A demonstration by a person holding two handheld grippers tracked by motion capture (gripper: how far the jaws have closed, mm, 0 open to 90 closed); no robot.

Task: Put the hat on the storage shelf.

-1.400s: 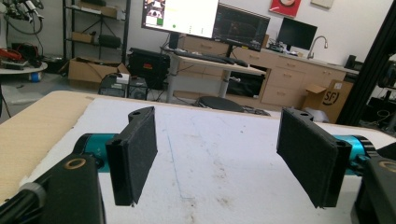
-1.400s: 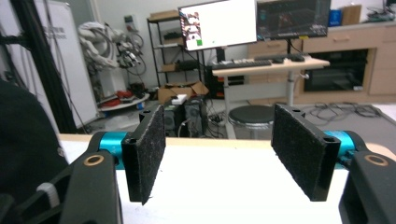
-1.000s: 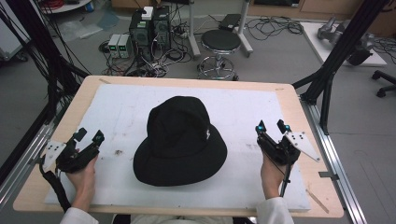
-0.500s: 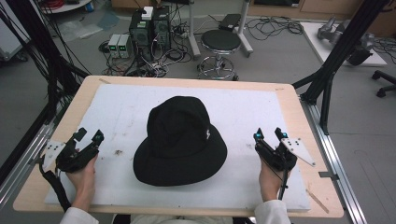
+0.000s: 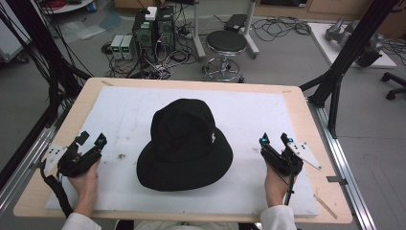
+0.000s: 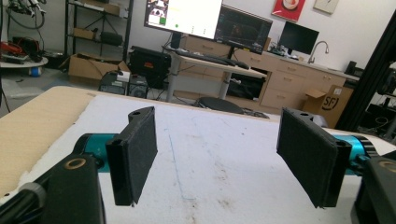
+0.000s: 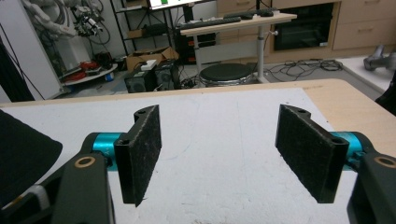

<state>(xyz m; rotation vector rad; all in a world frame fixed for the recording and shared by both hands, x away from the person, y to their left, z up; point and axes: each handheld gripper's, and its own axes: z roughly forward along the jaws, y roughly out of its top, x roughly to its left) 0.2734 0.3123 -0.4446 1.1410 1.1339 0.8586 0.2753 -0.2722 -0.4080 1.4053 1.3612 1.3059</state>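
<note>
Right gripper (image 5: 275, 139) has slid a bit closer to the floppy black fabric bucket hat (image 5: 184, 139); left gripper (image 5: 92, 140) hasn't moved, both wide open, empty.

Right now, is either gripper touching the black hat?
No. In the high view the hat lies alone mid-table, with the left gripper and the right gripper each off to its side, white mat showing between.

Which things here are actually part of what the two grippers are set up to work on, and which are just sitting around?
Likely part of the job:
black bucket hat, mid-table on the white mat
left gripper, open, left of the hat
right gripper, open, right of the hat

Just lying about:
round stool beyond the table
computer towers and cables on the floor
</note>
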